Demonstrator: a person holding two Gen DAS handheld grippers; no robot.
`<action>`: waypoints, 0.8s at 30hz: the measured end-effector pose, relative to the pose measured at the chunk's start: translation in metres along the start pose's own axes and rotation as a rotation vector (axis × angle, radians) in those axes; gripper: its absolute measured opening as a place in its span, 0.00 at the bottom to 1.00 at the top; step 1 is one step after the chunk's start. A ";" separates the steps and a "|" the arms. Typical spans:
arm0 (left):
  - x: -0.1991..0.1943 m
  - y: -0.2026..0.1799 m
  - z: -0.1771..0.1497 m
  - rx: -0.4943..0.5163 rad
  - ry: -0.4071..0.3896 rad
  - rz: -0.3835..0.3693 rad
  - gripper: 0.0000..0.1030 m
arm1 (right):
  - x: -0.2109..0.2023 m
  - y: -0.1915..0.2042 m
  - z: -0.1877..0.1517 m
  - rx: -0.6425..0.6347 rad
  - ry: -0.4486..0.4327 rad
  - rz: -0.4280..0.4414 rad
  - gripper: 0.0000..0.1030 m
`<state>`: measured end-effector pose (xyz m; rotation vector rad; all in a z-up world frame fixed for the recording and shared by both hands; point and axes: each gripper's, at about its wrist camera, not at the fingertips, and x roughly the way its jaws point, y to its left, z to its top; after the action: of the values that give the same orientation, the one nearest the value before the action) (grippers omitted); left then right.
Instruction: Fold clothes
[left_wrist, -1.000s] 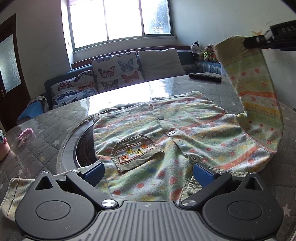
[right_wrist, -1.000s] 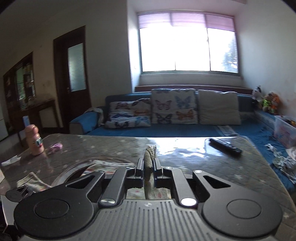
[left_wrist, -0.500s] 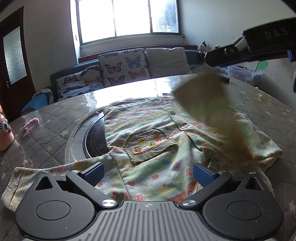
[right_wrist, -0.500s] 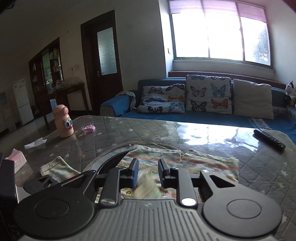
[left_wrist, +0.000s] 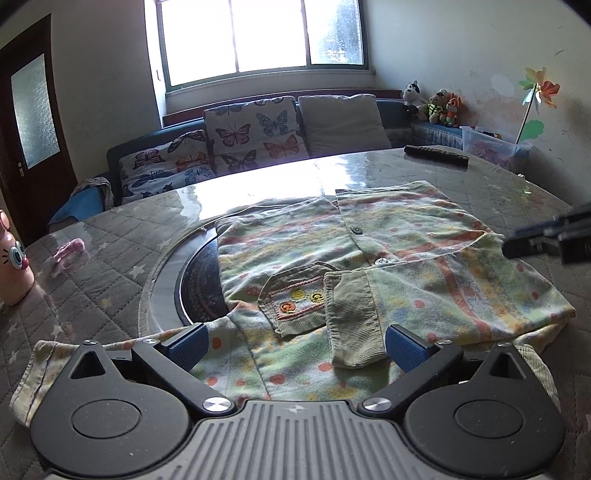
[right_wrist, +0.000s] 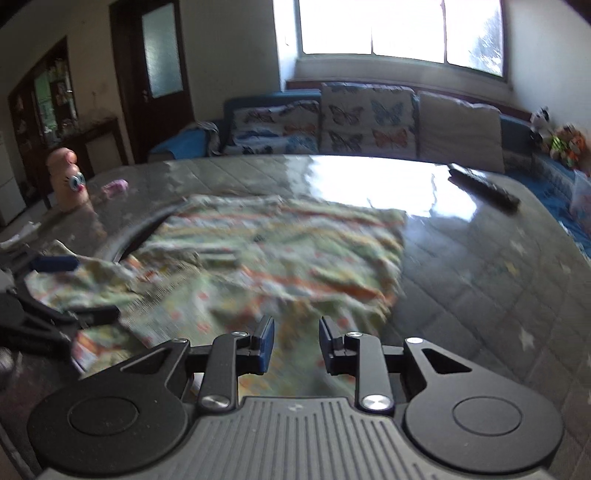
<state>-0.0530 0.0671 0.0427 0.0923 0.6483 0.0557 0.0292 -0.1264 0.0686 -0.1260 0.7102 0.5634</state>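
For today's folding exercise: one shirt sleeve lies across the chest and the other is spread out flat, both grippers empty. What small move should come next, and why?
Probably the left gripper, open, should move to the unfolded sleeve at the shirt's near left and grip its cuff. The other sleeve already lies folded over the front, and the right gripper is open and holds nothing.

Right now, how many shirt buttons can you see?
2. One button sits on the front strip of the shirt toward the far hem; another button is nearer, just above the folded sleeve, which may hide more.

Backlit by window (left_wrist: 262, 35); glare on table (right_wrist: 388, 184); right view motion-blurred; fisheye-bent edges.
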 end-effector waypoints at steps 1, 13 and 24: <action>0.001 -0.002 0.001 0.005 0.000 -0.001 1.00 | 0.002 -0.007 -0.008 0.017 0.016 -0.012 0.26; 0.013 -0.010 0.011 0.006 0.005 0.002 1.00 | 0.002 -0.028 -0.016 0.049 0.012 -0.061 0.26; 0.016 -0.007 0.004 0.001 0.022 0.021 1.00 | 0.041 -0.027 0.000 0.059 0.012 -0.041 0.26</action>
<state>-0.0378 0.0615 0.0360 0.0992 0.6697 0.0770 0.0690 -0.1308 0.0396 -0.0887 0.7342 0.5023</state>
